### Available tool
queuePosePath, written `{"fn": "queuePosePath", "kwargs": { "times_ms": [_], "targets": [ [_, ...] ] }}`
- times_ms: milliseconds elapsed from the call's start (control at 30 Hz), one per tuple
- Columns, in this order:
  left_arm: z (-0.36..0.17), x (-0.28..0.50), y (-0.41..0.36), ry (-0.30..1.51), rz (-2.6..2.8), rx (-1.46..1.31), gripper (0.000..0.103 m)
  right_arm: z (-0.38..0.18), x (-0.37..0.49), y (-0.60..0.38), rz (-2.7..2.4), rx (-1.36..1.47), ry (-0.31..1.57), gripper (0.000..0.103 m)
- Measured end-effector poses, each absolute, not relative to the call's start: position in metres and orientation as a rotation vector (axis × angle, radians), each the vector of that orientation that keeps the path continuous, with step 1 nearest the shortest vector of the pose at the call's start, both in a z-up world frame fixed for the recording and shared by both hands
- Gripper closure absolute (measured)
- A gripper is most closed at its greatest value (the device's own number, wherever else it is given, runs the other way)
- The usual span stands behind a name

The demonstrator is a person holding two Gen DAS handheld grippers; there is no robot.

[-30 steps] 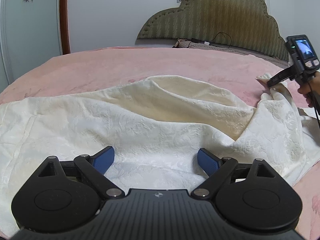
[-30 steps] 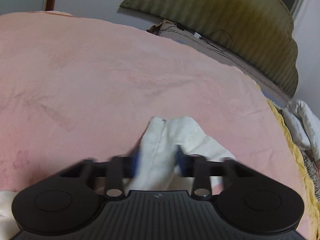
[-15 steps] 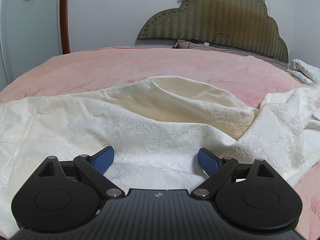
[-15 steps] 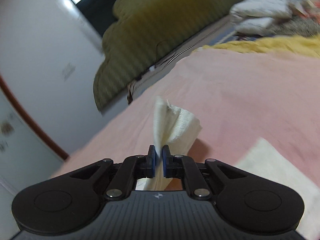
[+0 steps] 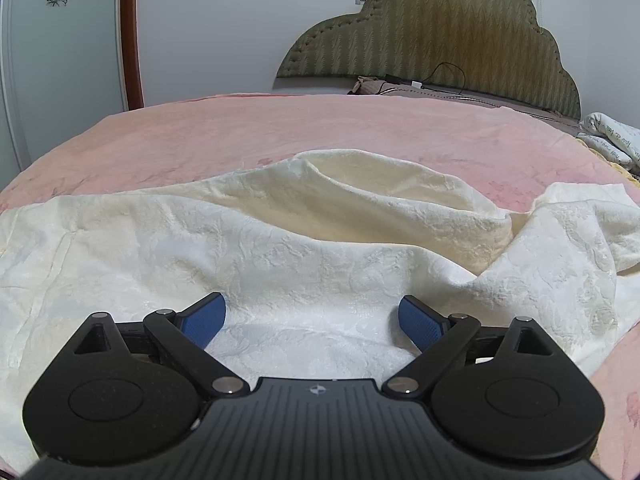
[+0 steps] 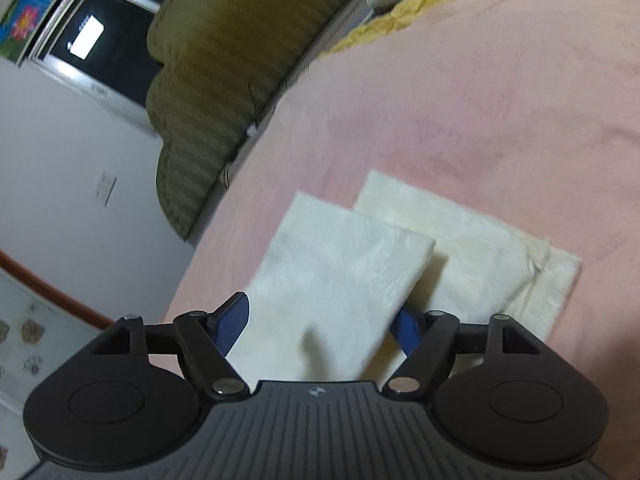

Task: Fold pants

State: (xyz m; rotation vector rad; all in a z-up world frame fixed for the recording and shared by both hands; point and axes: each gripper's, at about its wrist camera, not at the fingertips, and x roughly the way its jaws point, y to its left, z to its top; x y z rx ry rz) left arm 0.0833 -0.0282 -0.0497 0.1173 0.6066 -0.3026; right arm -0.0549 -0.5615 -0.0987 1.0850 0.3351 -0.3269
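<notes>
Cream-white textured pants (image 5: 280,248) lie crumpled across the pink bed cover (image 5: 280,132). My left gripper (image 5: 312,320) hovers just above the fabric, open, its blue pads (image 5: 202,320) wide apart with cloth under them, not pinched. In the right wrist view my right gripper (image 6: 320,326) is strongly rolled and its jaws are opening. One pant leg end (image 6: 340,264) still lies between the spread pads, loose, and drapes over the other leg end (image 6: 480,256), which lies flat on the bed cover (image 6: 460,100).
An olive padded headboard (image 5: 440,36) stands at the far side, with a black cable (image 5: 440,76) at its base. White folded bedding (image 5: 612,140) and a yellow blanket (image 6: 420,4) lie at the bed's far right. A wall and door frame stand to the left.
My right gripper left the left wrist view, rolled over while carrying the leg end, then went from shut on it to wide. The raised cloth at the right sank. The left gripper stayed still.
</notes>
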Motion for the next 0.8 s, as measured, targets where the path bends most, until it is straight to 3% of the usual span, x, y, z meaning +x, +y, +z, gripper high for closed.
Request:
{"fn": "queuePosePath", "kwargs": {
  "times_ms": [33, 67, 100, 200, 300, 367, 533, 733, 800],
  "targets": [
    [-0.050, 0.083, -0.028, 0.607, -0.302, 0.118, 0.008, -0.099, -0.045, -0.566, -0.322, 1.080, 0.357, 0.049],
    [-0.050, 0.083, -0.028, 0.606, -0.301, 0.119, 0.008, -0.098, -0.035, -0.571, -0.321, 1.082, 0.385, 0.090],
    [-0.050, 0.083, -0.028, 0.606, -0.301, 0.118, 0.008, -0.094, -0.026, -0.575, -0.310, 1.086, 0.387, 0.098],
    [-0.050, 0.083, -0.027, 0.603, -0.299, 0.114, 0.007, -0.041, -0.014, -0.568, -0.253, 0.950, 0.290, 0.098],
    [-0.049, 0.082, -0.025, 0.598, -0.292, 0.106, 0.007, 0.024, -0.043, -0.547, -0.161, 0.727, 0.058, 0.098],
    [-0.049, 0.082, -0.023, 0.596, -0.295, 0.096, 0.006, 0.035, -0.063, -0.544, -0.185, 0.640, 0.043, 0.098],
    [-0.048, 0.082, -0.025, 0.600, -0.295, 0.109, 0.007, -0.055, -0.086, -0.578, -0.430, 0.817, 0.449, 0.098],
    [-0.044, 0.079, -0.022, 0.595, -0.279, 0.104, 0.010, -0.093, -0.101, -0.582, -0.437, 0.917, 0.490, 0.097],
    [-0.037, 0.076, -0.016, 0.587, -0.269, 0.090, 0.010, -0.083, -0.112, -0.586, -0.521, 0.938, 0.437, 0.087]
  ]
}}
